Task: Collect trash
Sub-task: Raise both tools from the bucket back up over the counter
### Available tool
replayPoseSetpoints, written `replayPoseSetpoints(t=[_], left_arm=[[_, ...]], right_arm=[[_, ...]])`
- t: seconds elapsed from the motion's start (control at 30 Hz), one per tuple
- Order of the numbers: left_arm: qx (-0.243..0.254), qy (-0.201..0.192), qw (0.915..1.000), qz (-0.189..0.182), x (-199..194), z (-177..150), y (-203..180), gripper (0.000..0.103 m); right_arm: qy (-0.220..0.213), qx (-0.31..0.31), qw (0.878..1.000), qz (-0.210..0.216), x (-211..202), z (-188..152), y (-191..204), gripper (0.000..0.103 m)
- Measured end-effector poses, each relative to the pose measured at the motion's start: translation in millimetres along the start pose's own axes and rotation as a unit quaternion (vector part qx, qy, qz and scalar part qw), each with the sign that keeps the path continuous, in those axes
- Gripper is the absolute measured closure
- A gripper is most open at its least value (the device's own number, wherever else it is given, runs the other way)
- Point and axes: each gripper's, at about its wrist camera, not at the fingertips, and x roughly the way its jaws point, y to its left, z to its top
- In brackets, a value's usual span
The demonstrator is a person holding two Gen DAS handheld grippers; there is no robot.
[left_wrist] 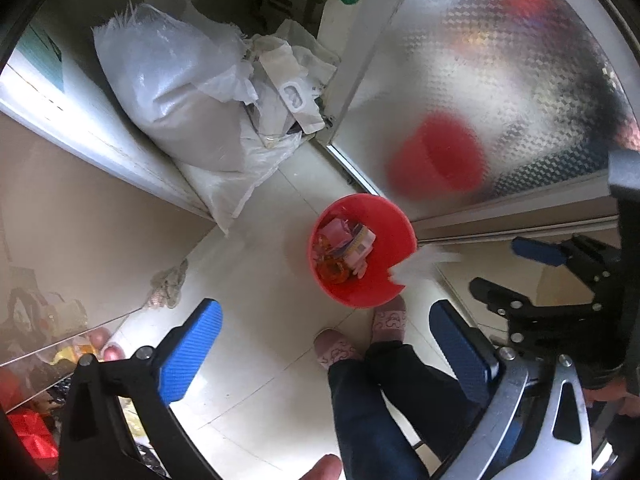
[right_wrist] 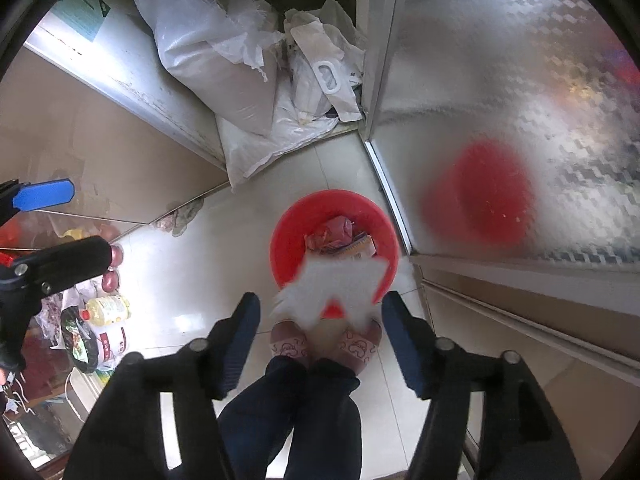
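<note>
We look straight down on a red bin point(right_wrist: 334, 248) standing on the pale tiled floor point(right_wrist: 192, 280), at the centre of both views, with our slippered feet point(right_wrist: 288, 346) just below it in the frame. The bin already holds a pile of wrappers and crumpled packaging point(left_wrist: 344, 248), pink and orange among them, so a good part of the collecting appears done.

In the right wrist view a white tissue point(right_wrist: 340, 288) shows blurred in mid-frame, between our right gripper point(right_wrist: 320, 336) and the bin, overlapping the bin's lower rim. The right gripper's fingers stand wide apart and nothing touches them, so we judge the tissue loose and on its way into the bin. In the left wrist view the same tissue point(left_wrist: 424, 266) appears as a white smear at the bin's right rim, just beside the right gripper point(left_wrist: 492, 268) seen at the right edge of the frame.

Our left gripper point(left_wrist: 320, 344) is also spread open and carries nothing; it hangs above the floor at the lower part of its view.

What is left we cannot tell for sure: the tissue has not settled, and no other loose scrap shows on the tiles near the bin. The white sacks point(right_wrist: 208, 64) at the upper left of the frame look like storage, not litter.
</note>
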Motion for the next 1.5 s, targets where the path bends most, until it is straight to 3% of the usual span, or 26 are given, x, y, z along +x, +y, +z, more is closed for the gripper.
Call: replayPoseSetpoints(t=[0.3,0.63,0.77,0.9,1.03,1.2,1.5], left_arm=[[-0.01,-0.032,0.9994,0.005,-70,-16,-7,0.0],[0.026,-0.108,0.9937,0.016,-202,-34,-43,0.0],[0.038,-0.157,0.9868,0.01,-252,-38,-59,0.0],[0.053,-0.197,0.979,0.0,-288,-37,-73,0.0],[0.07,-0.227,0.9714,-0.014,-319,-42,-89,0.0],[0.092,-0.268,0.959,0.004,-353,-56,-108,0.0],[0.104,-0.317,0.9427,-0.006,-391,-94,-148,0.0]], right_arm=[[-0.037,-0.005,0.999,0.0,-65,-10,7,0.035],[-0.13,-0.002,0.992,0.005,-204,-27,17,0.034],[-0.176,0.01,0.984,-0.001,-259,-40,12,0.024],[-0.212,0.025,0.977,0.003,-299,-51,1,0.02],[-0.243,0.033,0.969,-0.003,-325,-58,-1,0.009],[-0.269,0.036,0.962,-0.013,-346,-76,-2,0.001],[-0.317,0.046,0.946,-0.047,-395,-130,-9,0.001]])
